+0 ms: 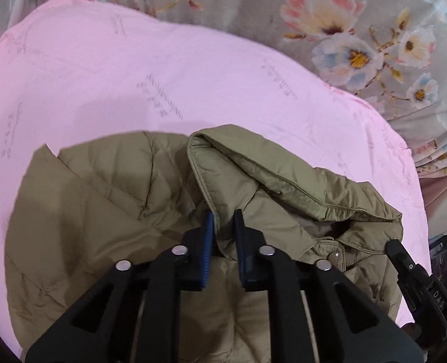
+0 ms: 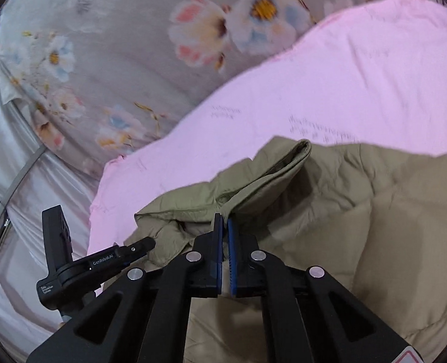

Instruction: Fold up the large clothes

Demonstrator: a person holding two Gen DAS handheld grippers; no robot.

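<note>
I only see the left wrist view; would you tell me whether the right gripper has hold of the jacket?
Observer: Yes, in the right wrist view the right gripper is shut on a folded edge of the tan jacket.
Operator: Thank you. What lies beyond the pink sheet on that side?
Observer: A silvery cloth lies past the flowered bedding, left of the pink sheet in that view.
Operator: And how does my left gripper look from there?
Observer: From the side, the left gripper has its tip against the jacket's bunched edge.
</note>
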